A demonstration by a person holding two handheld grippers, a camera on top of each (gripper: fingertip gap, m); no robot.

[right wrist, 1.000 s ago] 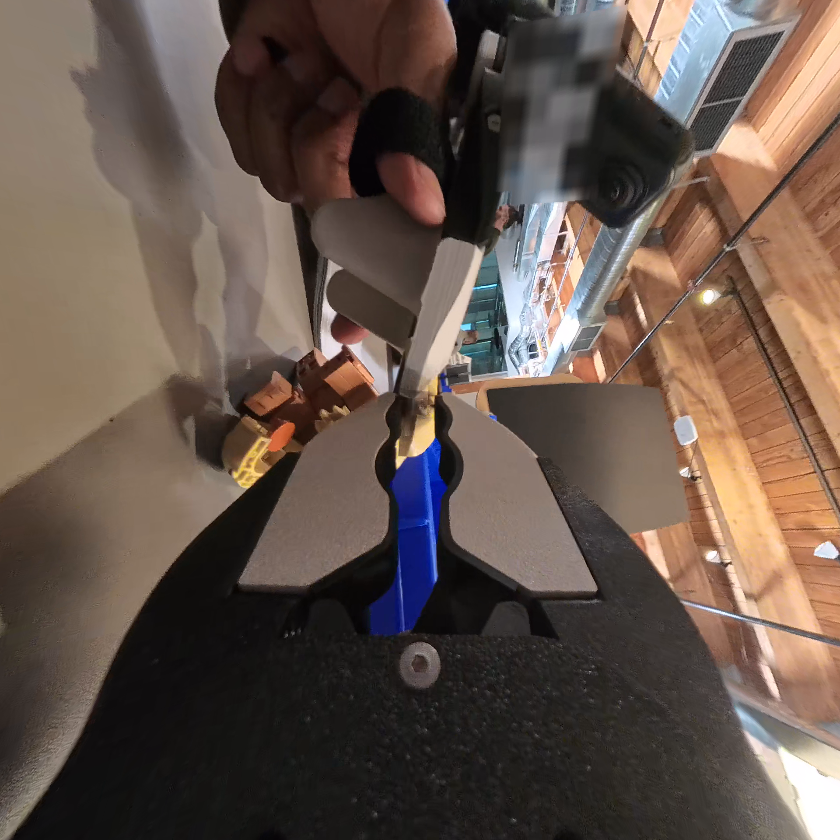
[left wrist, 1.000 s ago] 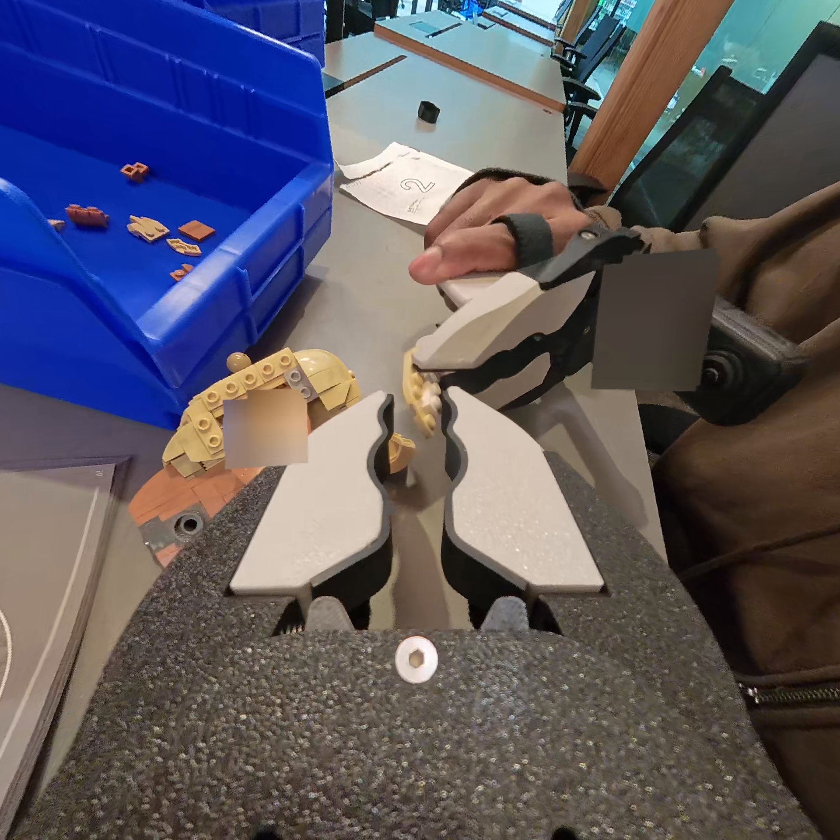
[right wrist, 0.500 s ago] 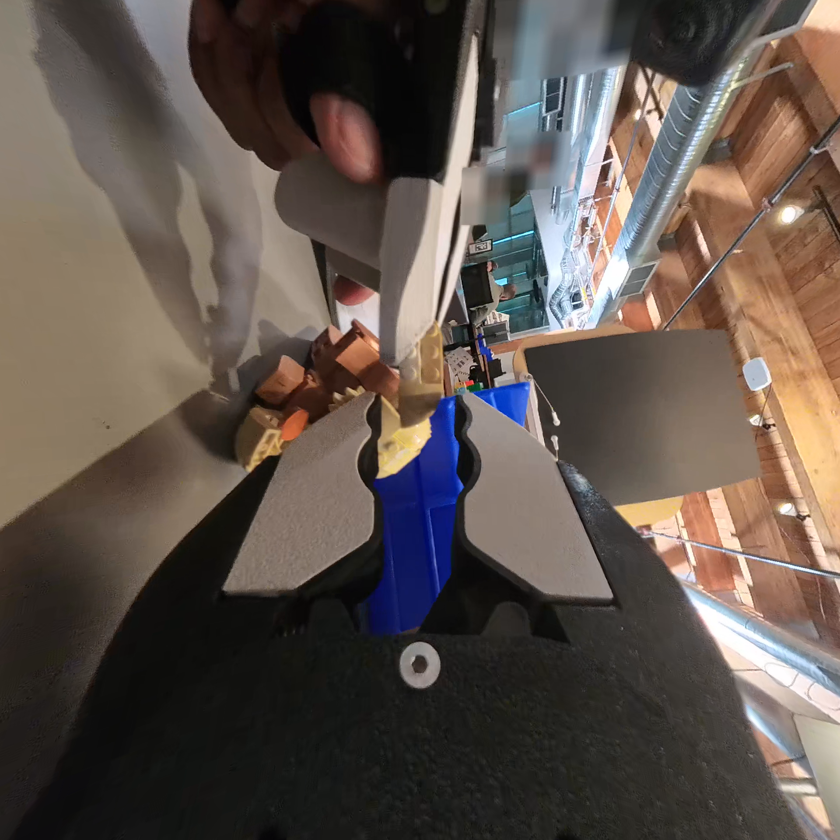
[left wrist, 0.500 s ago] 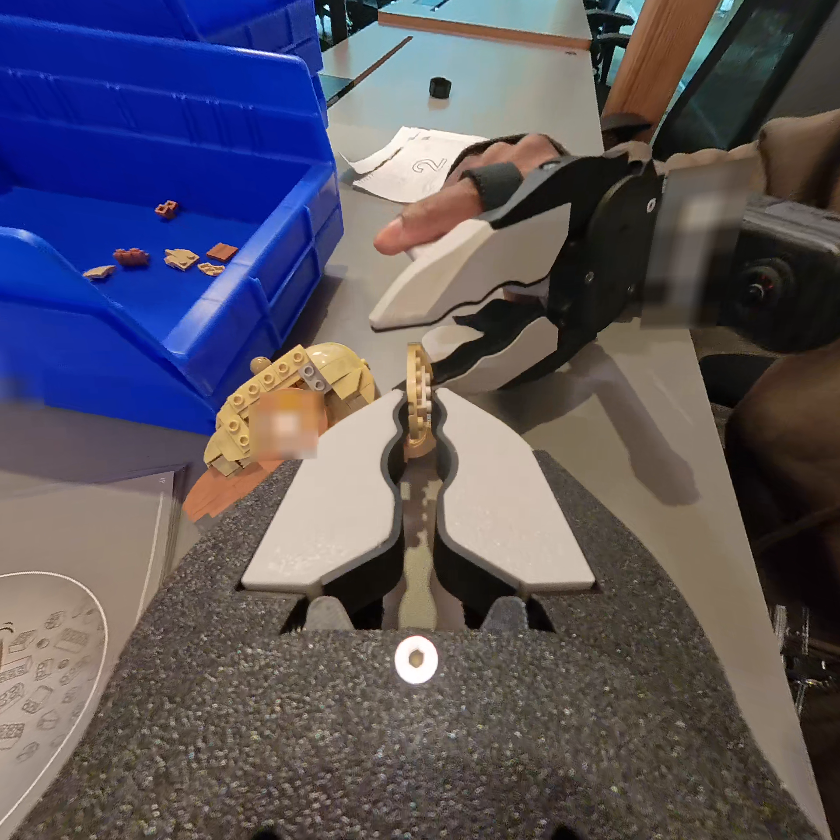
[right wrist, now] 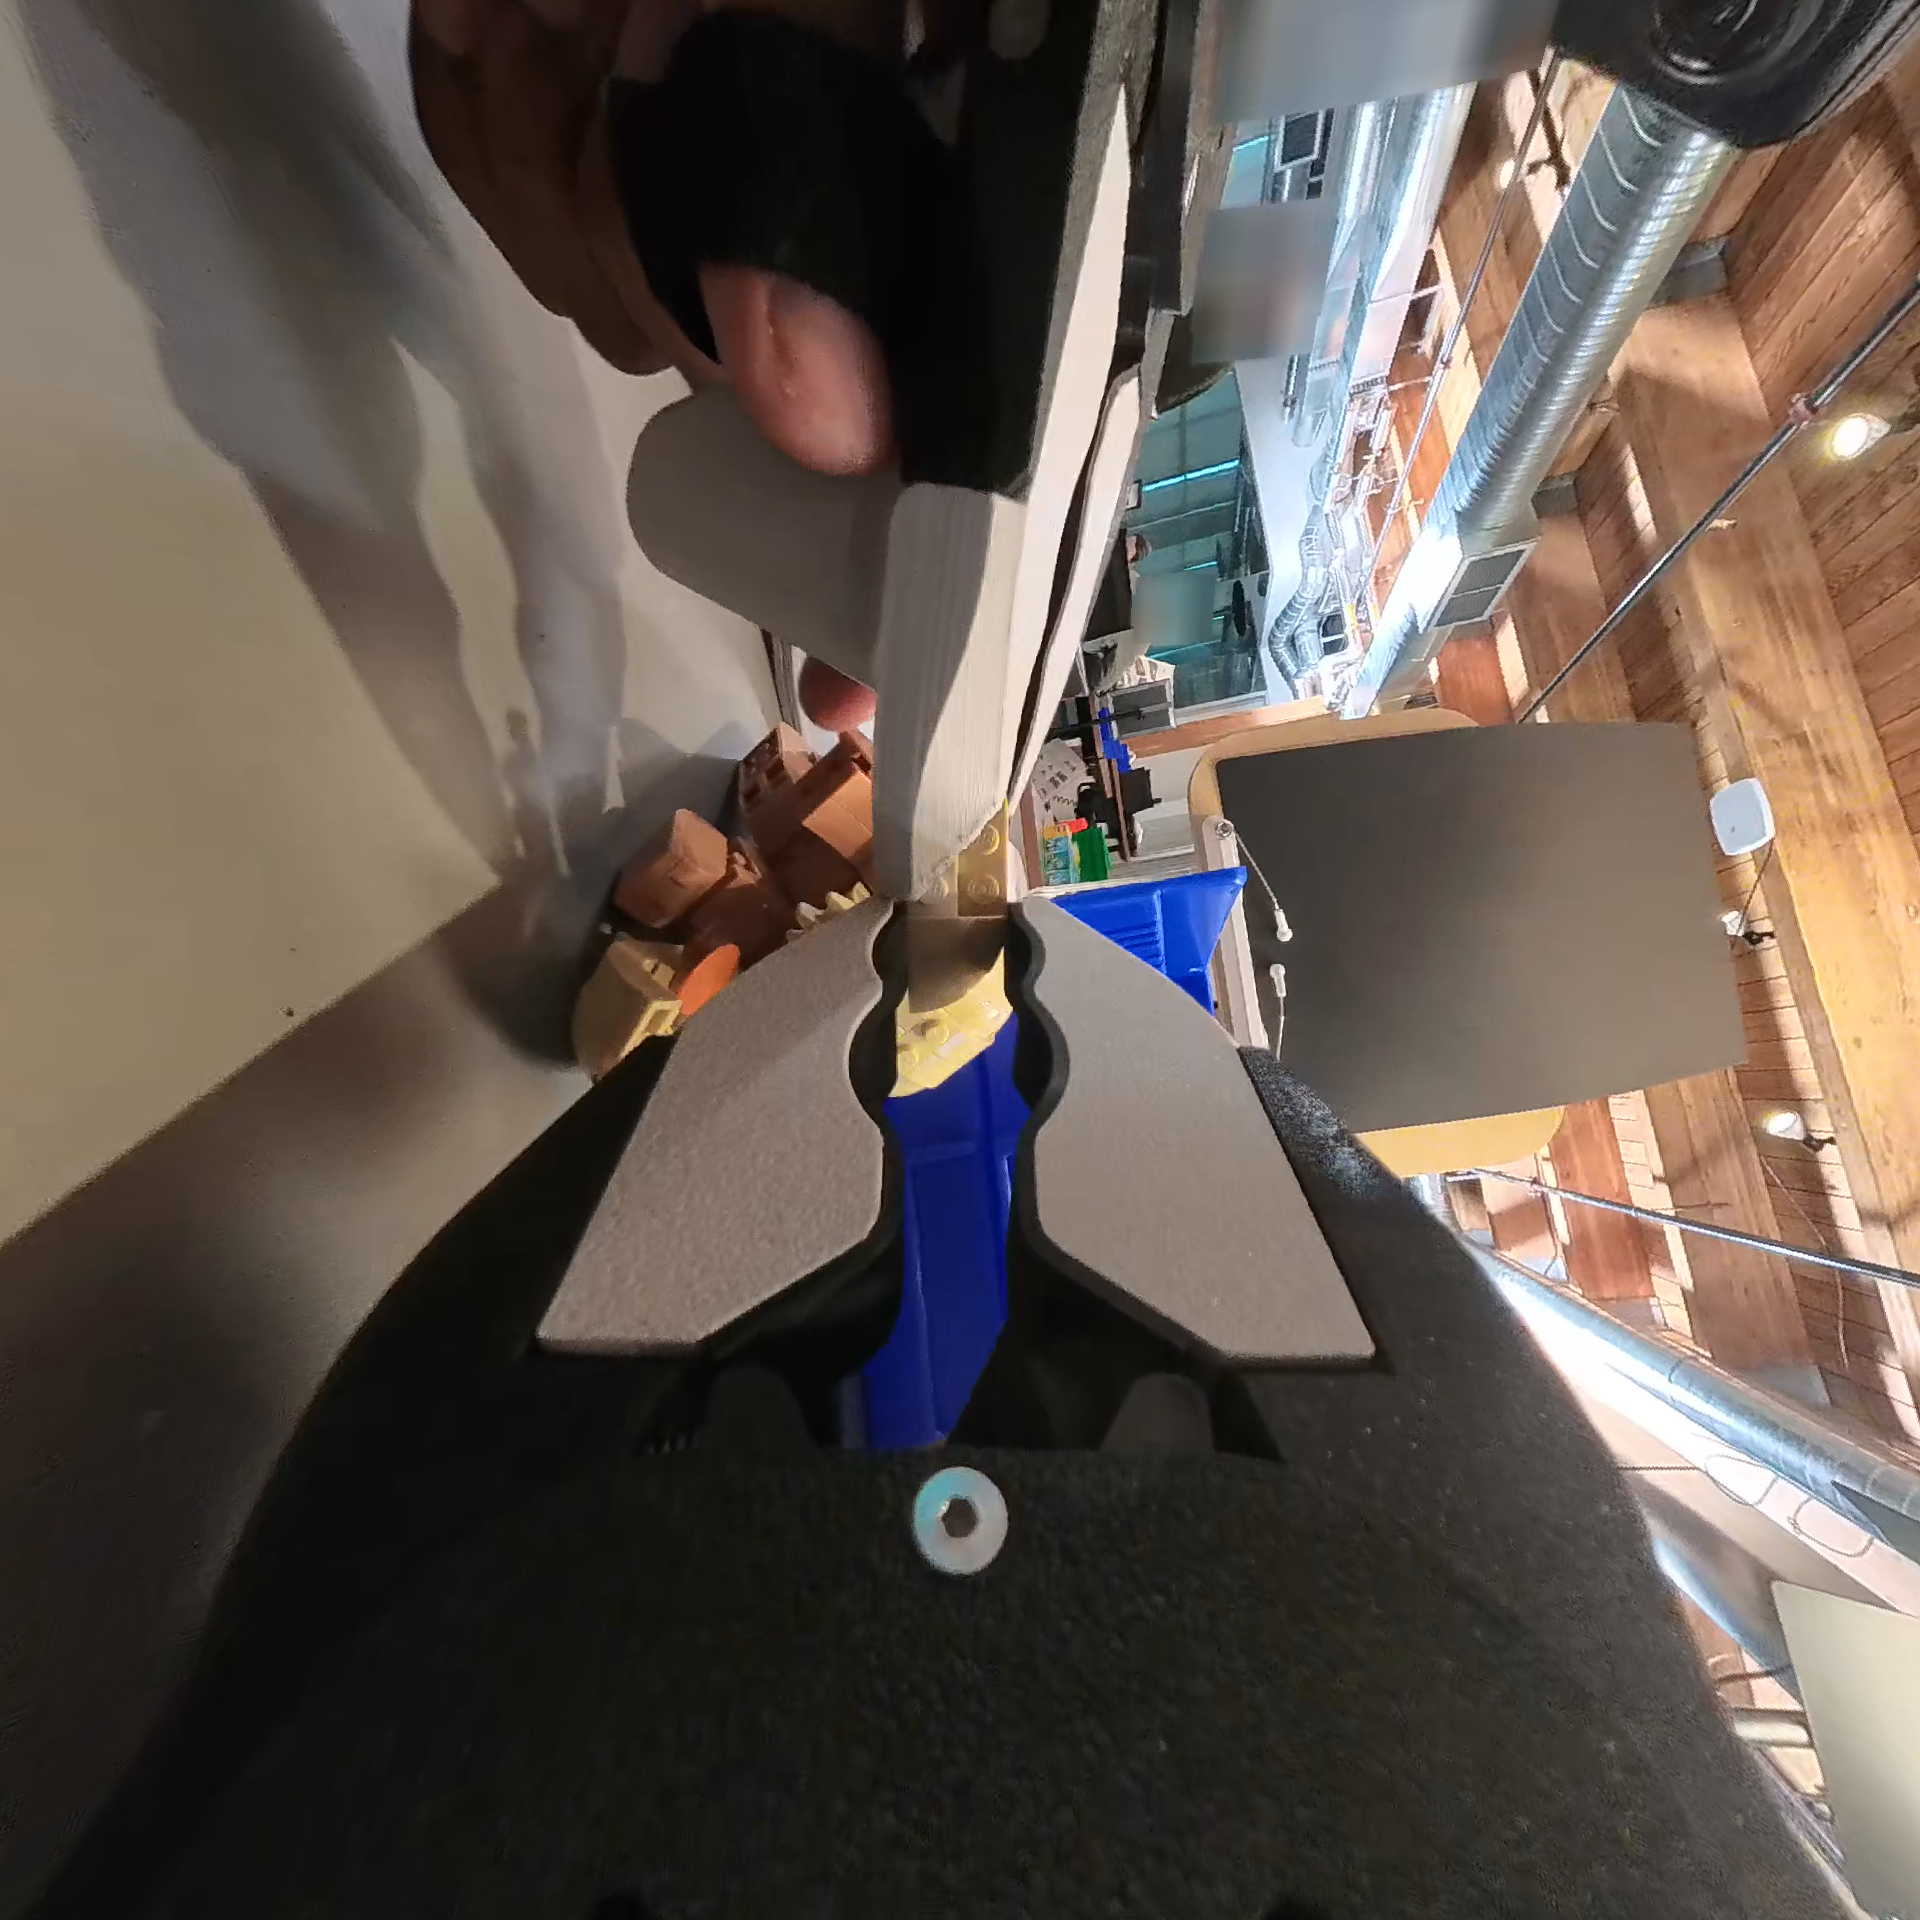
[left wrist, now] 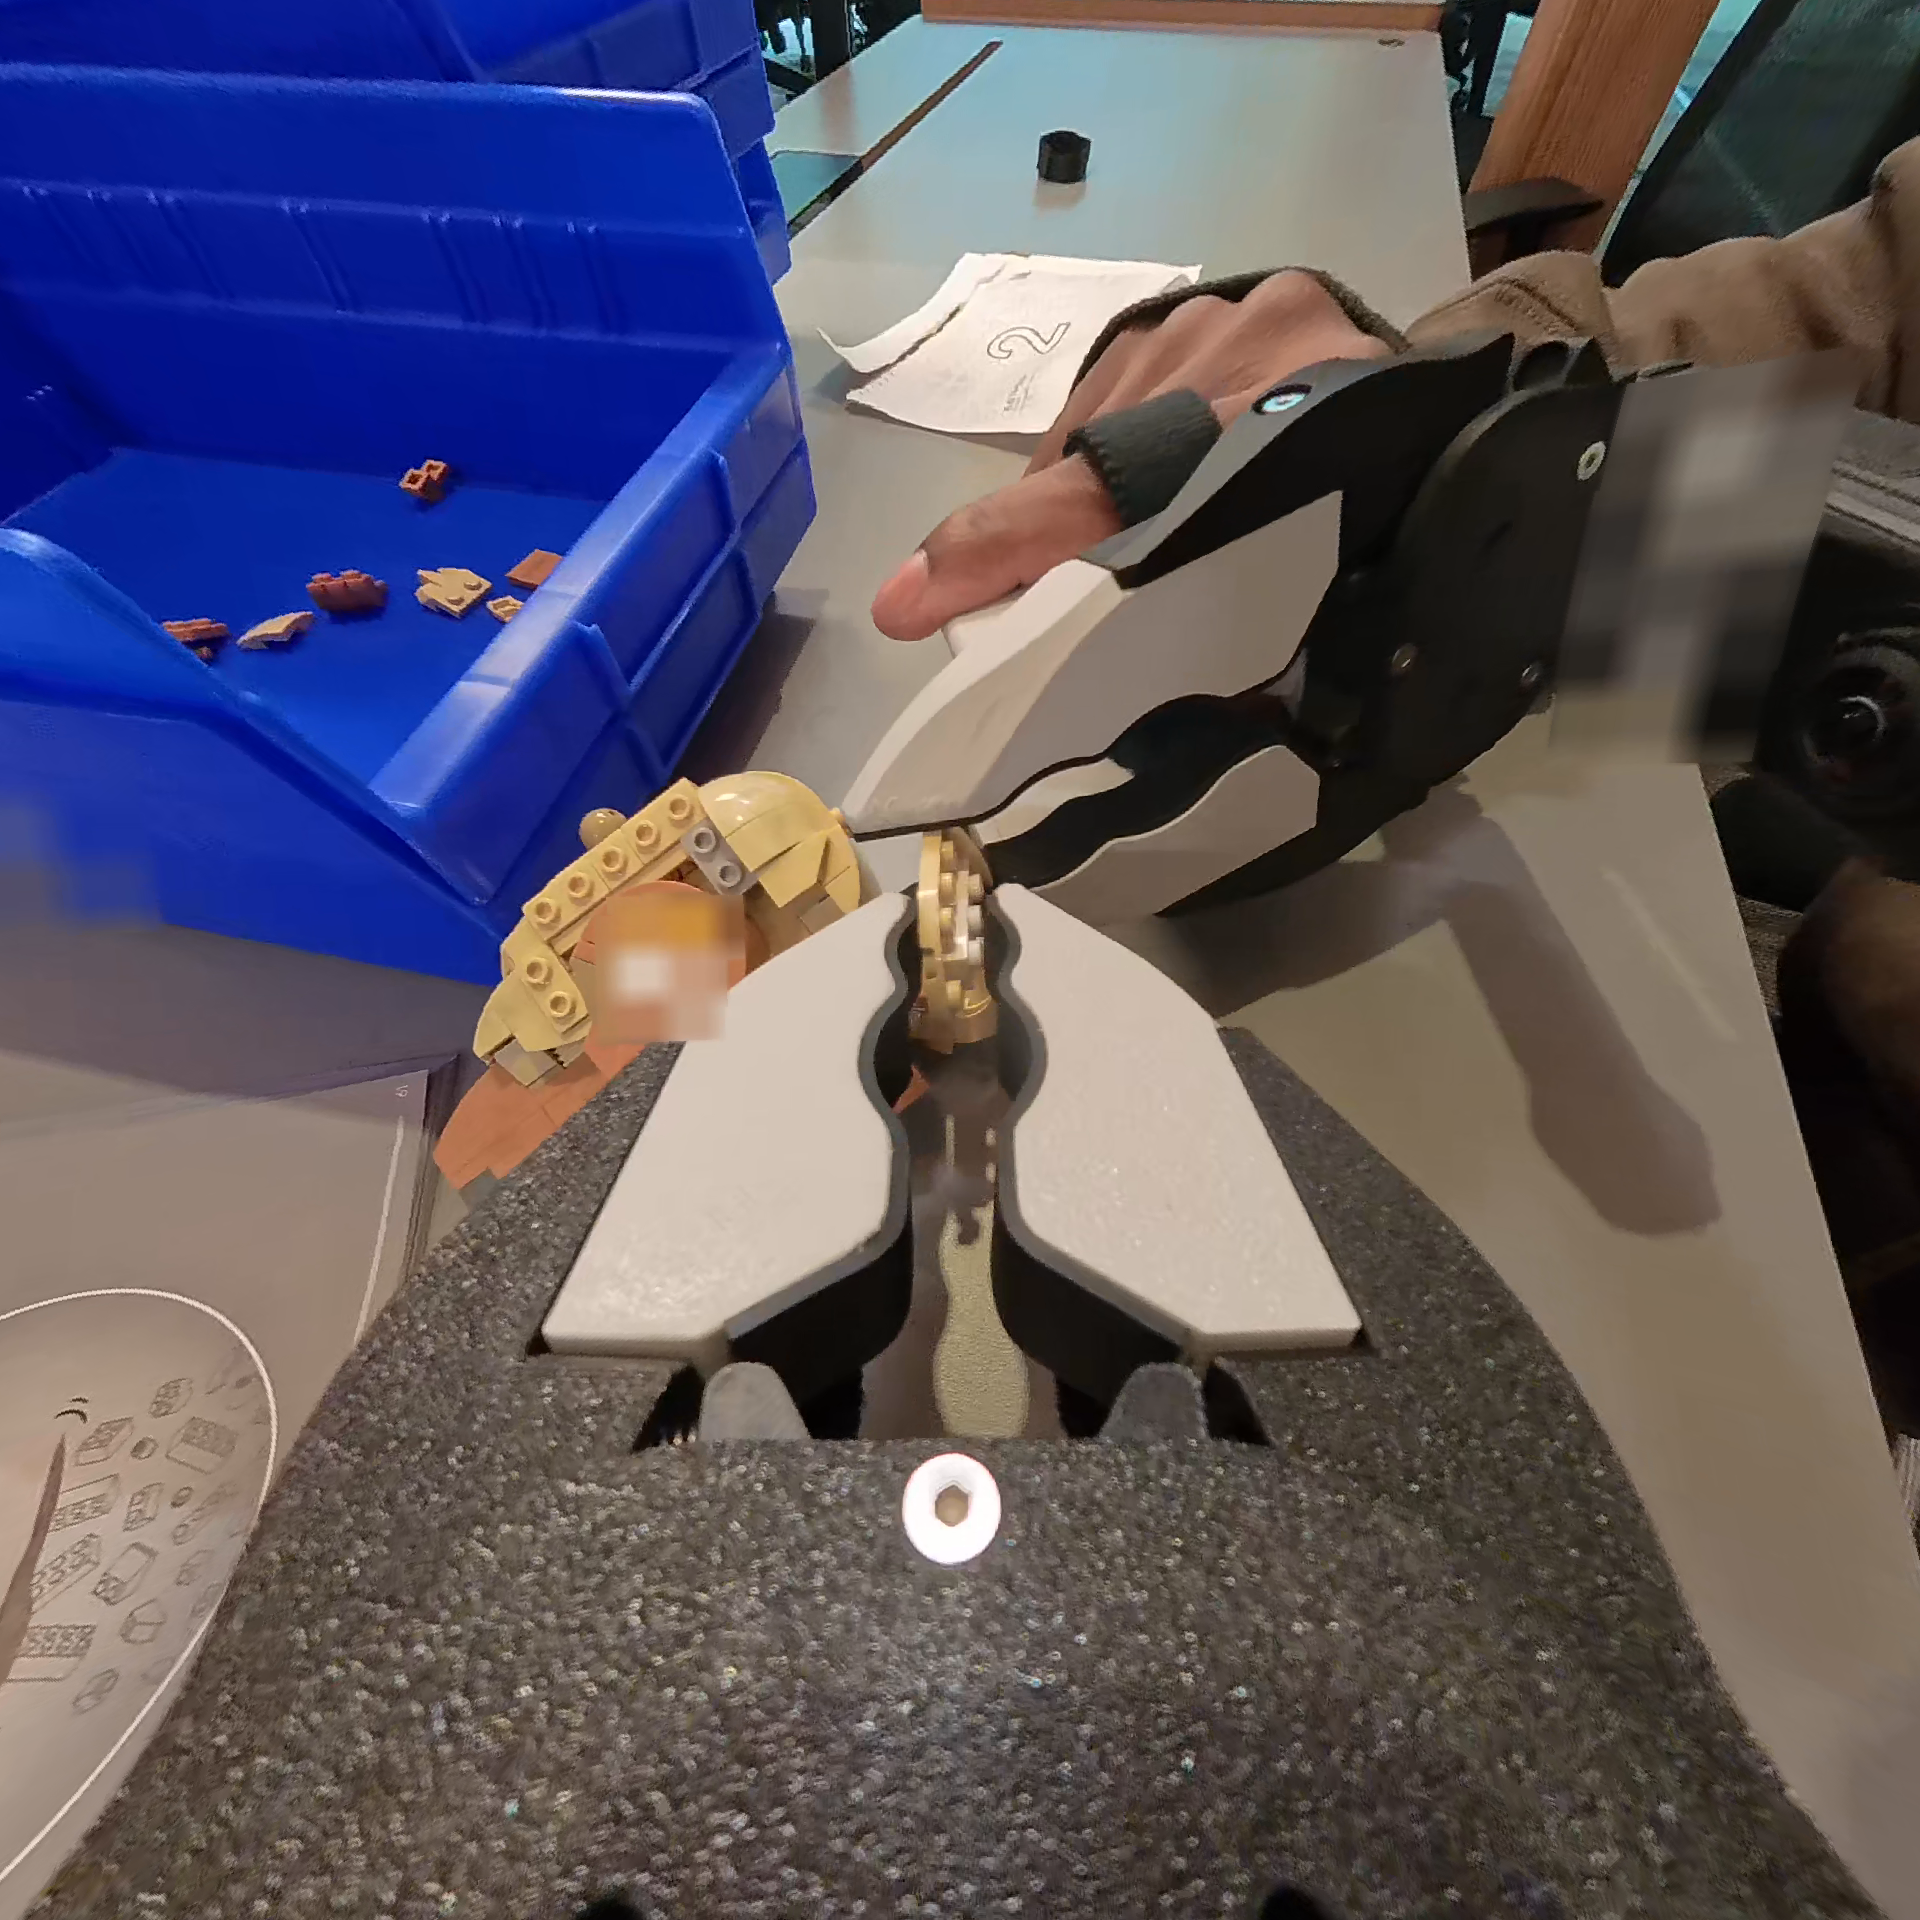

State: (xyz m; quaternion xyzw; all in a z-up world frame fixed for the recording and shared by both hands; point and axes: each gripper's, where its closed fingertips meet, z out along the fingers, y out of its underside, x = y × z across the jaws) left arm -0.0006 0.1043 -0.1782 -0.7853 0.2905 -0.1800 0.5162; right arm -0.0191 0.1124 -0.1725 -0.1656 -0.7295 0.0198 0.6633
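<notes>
A blurred patch covers part of the tan brick model (left wrist: 665, 883).

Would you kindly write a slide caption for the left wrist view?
Left tool grips a tan brick piece beside a blue bin as the right tool closes in.

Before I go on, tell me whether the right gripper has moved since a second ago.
Yes. In the left wrist view the right gripper has shifted left, toward the blue bin, its tips now at the tan brick piece.

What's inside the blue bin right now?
The blue bin holds several loose small brown and tan brick pieces scattered on its floor. Its near front wall hides the closest part of the floor.
</notes>
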